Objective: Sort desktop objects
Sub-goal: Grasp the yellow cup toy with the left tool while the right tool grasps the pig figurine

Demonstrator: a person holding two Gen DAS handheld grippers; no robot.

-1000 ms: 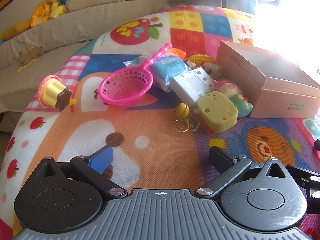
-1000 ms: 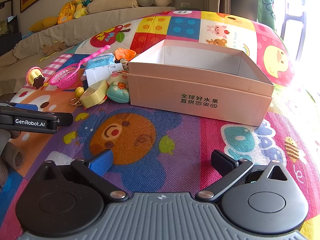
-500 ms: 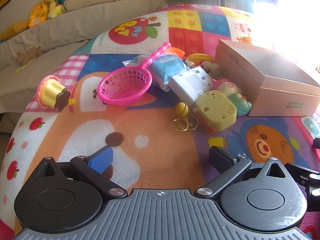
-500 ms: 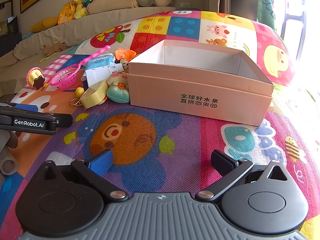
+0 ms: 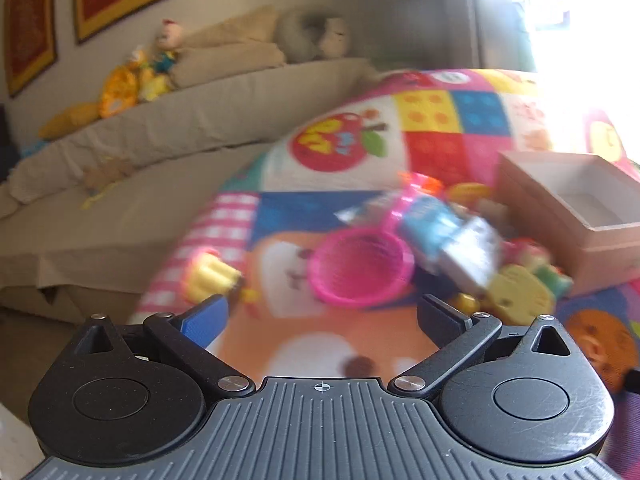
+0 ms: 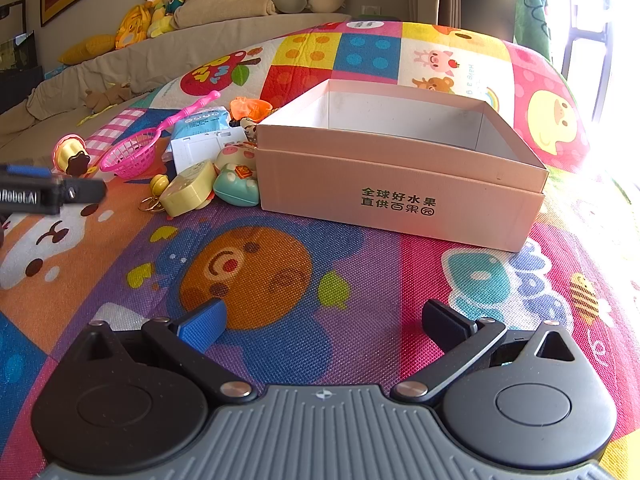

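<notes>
1. At the far left of the toy group lies the cupcake toy (image 6: 71, 155), on its side on the mat (image 6: 280, 280), a little apart from the others.
2. The left gripper (image 5: 320, 316) has its jaws wide apart and holds nothing. Its own view is blurred, so fine details cannot be told there. In the right view its tip (image 6: 52, 196) shows at the left edge, just near of the cupcake toy.
3. Ahead of the left gripper lies the pink net (image 6: 130, 155). Its basket is near and left, and its handle runs far and to the right, so the long axis is diagonal to the gripper.
4. Right of the net the other toys are packed together: a blue pack (image 6: 202, 122), a white case (image 6: 200, 148), a yellow toy (image 6: 188, 194) with rings, and a pig toy (image 6: 236, 178) touching the box wall.
5. The box (image 6: 400, 204) stands to the right, open on top; what shows of its inside holds no toys, so the sorting seems not yet begun.
6. The right gripper (image 6: 322, 322) is also wide open and holds nothing. It is near the box front, well apart from the toys.
7. Judgement: the left gripper is clearly nearer to the toys, and they lie ahead of it and slightly right. The net would be best closed on across its thin handle or rim.
</notes>
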